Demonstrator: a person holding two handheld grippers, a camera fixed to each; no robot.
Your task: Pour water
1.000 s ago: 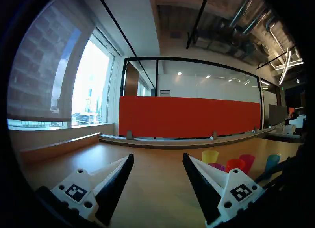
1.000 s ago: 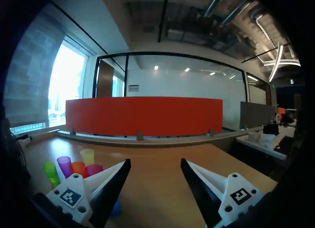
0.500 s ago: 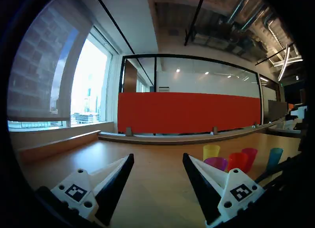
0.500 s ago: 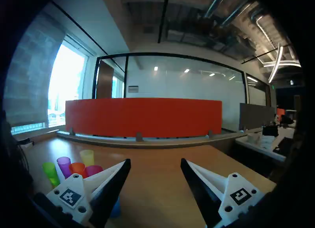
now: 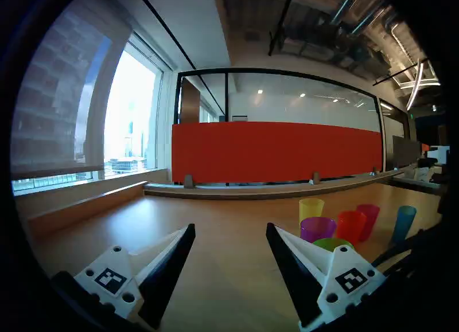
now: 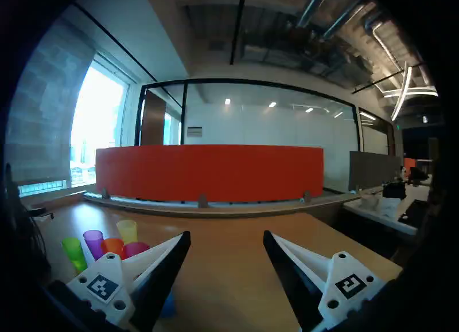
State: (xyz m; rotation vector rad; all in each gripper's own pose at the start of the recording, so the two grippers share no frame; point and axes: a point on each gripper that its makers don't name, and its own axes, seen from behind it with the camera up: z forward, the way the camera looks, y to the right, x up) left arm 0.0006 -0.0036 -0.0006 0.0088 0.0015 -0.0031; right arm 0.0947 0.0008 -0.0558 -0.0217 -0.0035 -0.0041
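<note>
Several coloured plastic cups stand in a cluster on the wooden table (image 5: 224, 229). In the left gripper view they sit to the right: a yellow cup (image 5: 311, 209), a purple cup (image 5: 318, 229), a red cup (image 5: 350, 226), a pink cup (image 5: 368, 216), a blue cup (image 5: 404, 223) and a green cup's rim (image 5: 331, 244) behind the right finger. My left gripper (image 5: 228, 243) is open above the table, nothing between its fingers. In the right gripper view the cups sit low at left: green cup (image 6: 72, 252), purple cup (image 6: 93, 242), yellow cup (image 6: 127, 230). My right gripper (image 6: 225, 249) is open and empty.
A long red partition (image 5: 275, 151) runs along the table's far edge, with a glass wall behind. Bright windows (image 5: 129, 122) and a wooden ledge line the left side. A neighbouring desk (image 6: 384, 209) with objects on it stands off to the right past the table's edge.
The left gripper has risen or tilted down, so the cups show fuller and the green rim has come into sight. The right gripper has barely moved.
</note>
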